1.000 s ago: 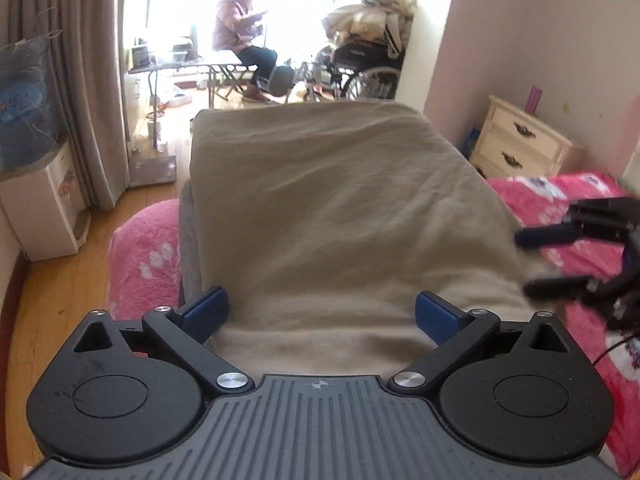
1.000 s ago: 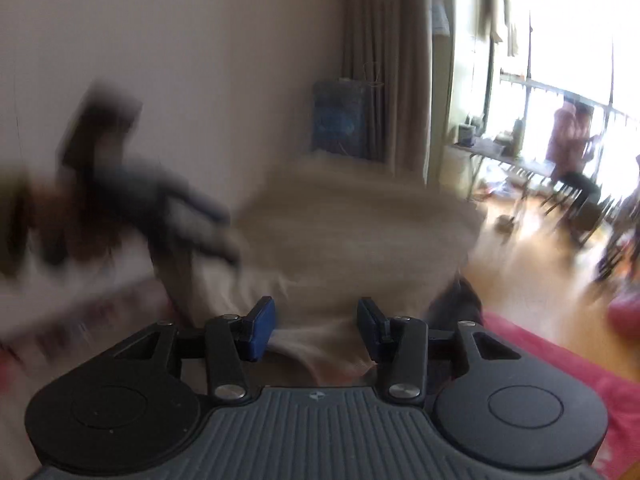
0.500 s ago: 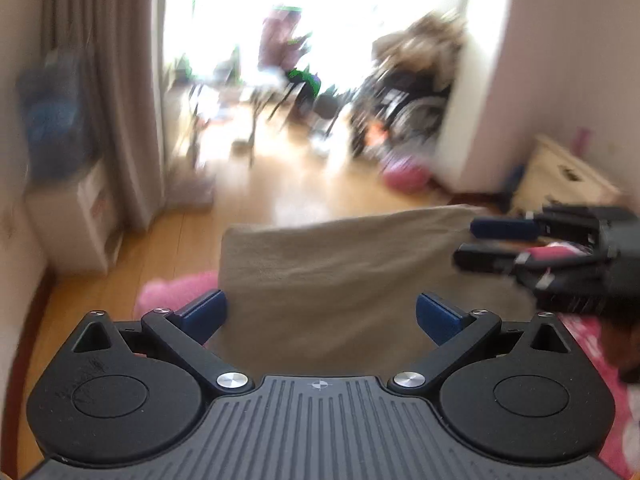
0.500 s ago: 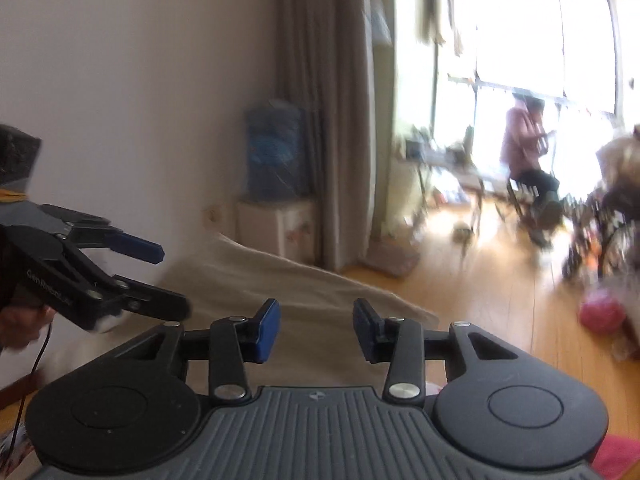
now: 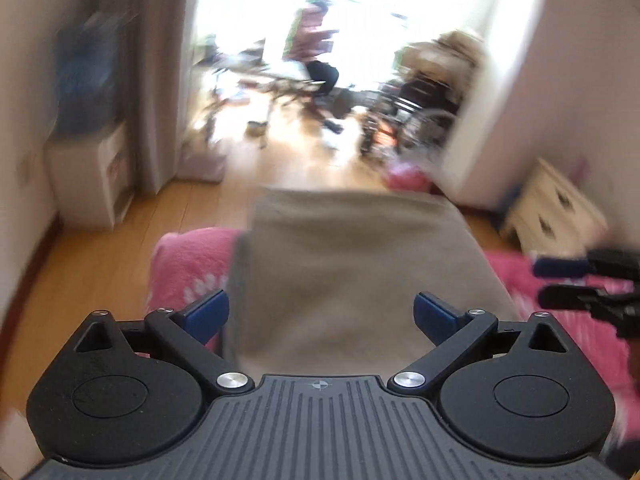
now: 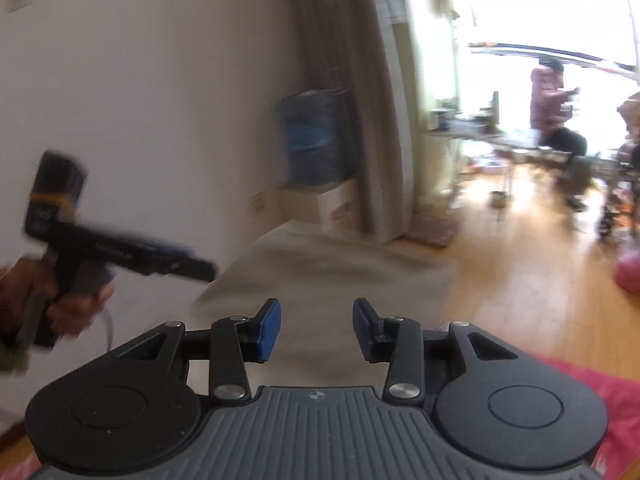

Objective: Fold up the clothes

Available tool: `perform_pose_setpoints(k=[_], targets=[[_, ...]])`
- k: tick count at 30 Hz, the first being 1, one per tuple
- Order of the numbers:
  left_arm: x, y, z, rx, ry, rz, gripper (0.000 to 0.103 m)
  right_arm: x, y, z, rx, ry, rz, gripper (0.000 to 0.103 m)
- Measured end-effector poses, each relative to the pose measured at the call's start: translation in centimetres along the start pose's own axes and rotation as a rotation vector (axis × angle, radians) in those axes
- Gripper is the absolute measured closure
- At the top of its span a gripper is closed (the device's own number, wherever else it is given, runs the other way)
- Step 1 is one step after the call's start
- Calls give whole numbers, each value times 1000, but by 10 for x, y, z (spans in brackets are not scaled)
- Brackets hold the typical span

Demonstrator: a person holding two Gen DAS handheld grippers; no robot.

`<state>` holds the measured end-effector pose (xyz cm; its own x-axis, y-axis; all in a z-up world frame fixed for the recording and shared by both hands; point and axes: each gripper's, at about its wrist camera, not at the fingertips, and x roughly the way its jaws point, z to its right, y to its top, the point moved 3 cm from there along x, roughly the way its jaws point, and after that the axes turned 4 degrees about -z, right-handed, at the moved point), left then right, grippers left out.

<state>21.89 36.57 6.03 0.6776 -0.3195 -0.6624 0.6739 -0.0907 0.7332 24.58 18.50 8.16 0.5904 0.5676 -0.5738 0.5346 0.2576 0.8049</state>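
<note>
On the bed: a beige garment (image 5: 352, 276) lies spread flat over the pink bed cover (image 5: 188, 264), and its far edge reaches the foot edge of the bed.
Left hand-held gripper (image 5: 320, 314): its two blue-padded fingers stand wide apart above the near part of the garment; nothing is between them.
Right hand-held gripper (image 6: 316, 330): its fingers stand a moderate gap apart, narrower than the left ones, and they hold nothing.
Only in the left wrist view: the right hand-held gripper (image 5: 560, 282) enters from the right edge, over the pink cover just beside the right edge of the garment; a cream bedside cabinet (image 5: 556, 216) stands against the right wall.
Only in the right wrist view: the left hand-held gripper (image 6: 192, 266) is seen from the side, blurred, with a hand (image 6: 60, 300) around its handle; a far corner of the garment (image 6: 332, 264) shows near the wall.
Both views: a wooden floor (image 5: 100, 252), a grey curtain (image 6: 360, 100), and a seated person (image 6: 554, 108) at a table by the bright window.
Container: a large blue water bottle (image 6: 310, 140) stands on a white dispenser (image 6: 336, 204) beside the curtain; whether there is water inside, I cannot tell, because the picture is blurred.
</note>
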Motion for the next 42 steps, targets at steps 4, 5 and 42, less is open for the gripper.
perform_pose_setpoints(k=[4,5,42], targets=[[11,-29,48,188,119,-93,2,-1,-32,-31,-51,-7,-126,60],[14,-33,53,187,162,-121,3,7,-37,-33,-35,-25,-168,60],[-106,-101,251,78,403,-73,0,-225,-156,-51,345,-418,-196,2]])
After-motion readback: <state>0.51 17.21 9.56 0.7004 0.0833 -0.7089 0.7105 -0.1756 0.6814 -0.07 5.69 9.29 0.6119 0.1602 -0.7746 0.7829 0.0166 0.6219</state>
